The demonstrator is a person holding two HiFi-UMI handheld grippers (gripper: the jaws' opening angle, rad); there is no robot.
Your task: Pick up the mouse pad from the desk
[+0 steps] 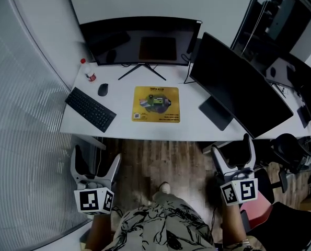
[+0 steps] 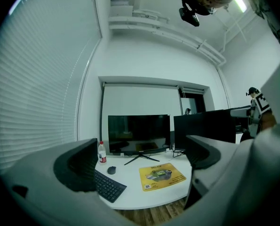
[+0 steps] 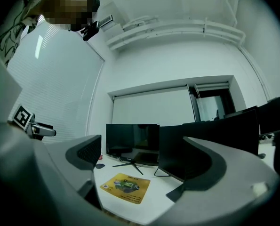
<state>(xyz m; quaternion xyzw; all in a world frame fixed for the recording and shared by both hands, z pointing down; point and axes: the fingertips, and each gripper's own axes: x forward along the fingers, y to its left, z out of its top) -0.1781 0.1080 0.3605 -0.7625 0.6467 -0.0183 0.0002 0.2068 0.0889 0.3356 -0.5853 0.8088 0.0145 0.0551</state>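
Yellow mouse pad (image 1: 156, 104): lies flat at centre frame on the white desk (image 1: 197, 132), between the mouse (image 1: 103, 89) and the slanted monitor (image 1: 239, 90).

Left gripper (image 1: 96, 163), right gripper (image 1: 232, 149): low in frame over the wood floor, well apart from the desk. Jaws spread, nothing between them.

Risk: the thin pad offers little edge, so a jaw may skid across it or shove it against the monitor foot.

Views: only the head view shows both grippers. The left gripper view shows the keyboard (image 2: 109, 185), which a jaw covers in the right gripper view.
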